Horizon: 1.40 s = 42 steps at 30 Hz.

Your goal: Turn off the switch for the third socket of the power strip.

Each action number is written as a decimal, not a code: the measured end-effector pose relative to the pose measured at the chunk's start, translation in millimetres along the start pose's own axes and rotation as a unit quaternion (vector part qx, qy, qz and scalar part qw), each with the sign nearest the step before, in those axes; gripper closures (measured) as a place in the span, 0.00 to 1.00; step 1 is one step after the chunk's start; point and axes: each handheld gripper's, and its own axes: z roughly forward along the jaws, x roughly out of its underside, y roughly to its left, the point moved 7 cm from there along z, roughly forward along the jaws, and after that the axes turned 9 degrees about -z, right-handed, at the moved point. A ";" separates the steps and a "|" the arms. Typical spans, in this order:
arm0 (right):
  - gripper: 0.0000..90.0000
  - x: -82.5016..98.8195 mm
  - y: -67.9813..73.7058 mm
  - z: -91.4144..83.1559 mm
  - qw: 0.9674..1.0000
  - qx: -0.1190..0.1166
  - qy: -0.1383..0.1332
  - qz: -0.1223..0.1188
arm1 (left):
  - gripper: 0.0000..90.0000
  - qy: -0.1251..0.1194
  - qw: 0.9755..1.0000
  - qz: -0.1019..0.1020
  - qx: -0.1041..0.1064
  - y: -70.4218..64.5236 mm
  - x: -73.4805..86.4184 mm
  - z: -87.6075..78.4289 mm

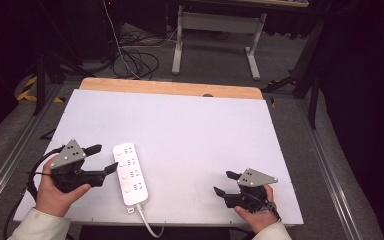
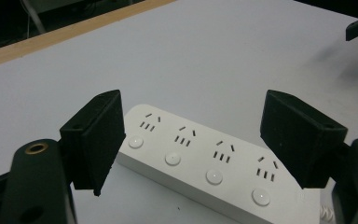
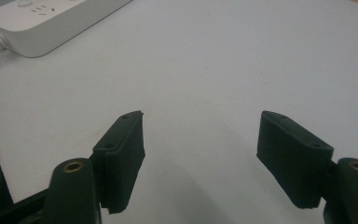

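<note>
One white power strip (image 1: pixel 130 173) lower left of centre on the table (image 1: pixel 205 130), long axis near-vertical (cord toward bottom edge), four sockets, left gripper (image 1: pixel 105 159) wide apart beside it, right gripper (image 1: pixel 226 182) wide, lower right.

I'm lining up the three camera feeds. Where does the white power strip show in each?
High view: power strip lies lower left of centre, beside the left gripper.
Left gripper view: lower centre, between the open jaws.
Right gripper view: top left corner.
Shared landmark: its white cord end.
</note>
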 end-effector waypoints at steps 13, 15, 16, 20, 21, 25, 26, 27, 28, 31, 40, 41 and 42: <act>0.36 0.0 0.3 -0.1 1.000 0.001 0.002 -0.002 | 0.20 -0.028 1.000 -0.005 -0.004 7.6 27.1 -10.4; 0.36 0.1 0.4 -0.1 1.000 0.001 0.003 -0.002 | 0.20 -0.032 0.999 -0.015 0.005 6.7 30.1 -12.1; 0.36 0.1 0.4 0.0 1.000 0.001 0.003 -0.001 | 0.20 -0.031 0.999 -0.012 0.005 7.3 31.9 -13.1; 0.36 0.1 0.4 0.0 1.000 0.001 0.003 -0.001 | 0.20 -0.029 1.000 -0.001 -0.009 11.6 39.6 -14.9; 0.36 0.1 0.4 0.0 1.000 0.001 0.003 -0.001 | 0.20 -0.028 1.000 0.000 -0.013 13.0 42.2 -15.5; 0.36 0.2 0.3 -0.1 1.000 0.001 0.003 -0.001 | 0.20 -0.027 0.999 0.003 -0.017 16.3 51.3 -18.3; 0.36 0.2 0.3 0.0 1.000 0.001 0.003 -0.001 | 0.20 -0.027 0.999 0.003 -0.017 16.5 53.3 -18.9; 0.36 0.2 0.3 0.1 1.000 0.001 0.003 -0.001 | 0.20 -0.028 0.999 0.004 -0.016 16.6 55.2 -19.4; 0.36 0.2 0.3 0.1 1.000 0.001 0.003 -0.001 | 0.20 -0.028 0.999 0.006 -0.015 17.0 56.9 -19.8; 0.36 0.1 0.5 0.2 1.000 0.001 0.003 -0.001 | 0.20 -0.032 0.999 -0.001 -0.009 17.2 62.3 -19.5; 0.36 0.3 0.3 0.3 1.000 0.002 0.004 -0.001 | 0.20 -0.038 0.998 -0.039 0.010 19.4 72.7 -20.3; 0.36 0.4 0.3 0.3 1.000 0.002 0.004 -0.001 | 0.20 -0.036 0.999 -0.039 0.011 20.3 73.8 -20.4; 0.36 0.4 0.4 0.4 1.000 0.002 0.004 -0.001 | 0.20 -0.032 0.999 -0.039 0.009 20.9 75.0 -20.0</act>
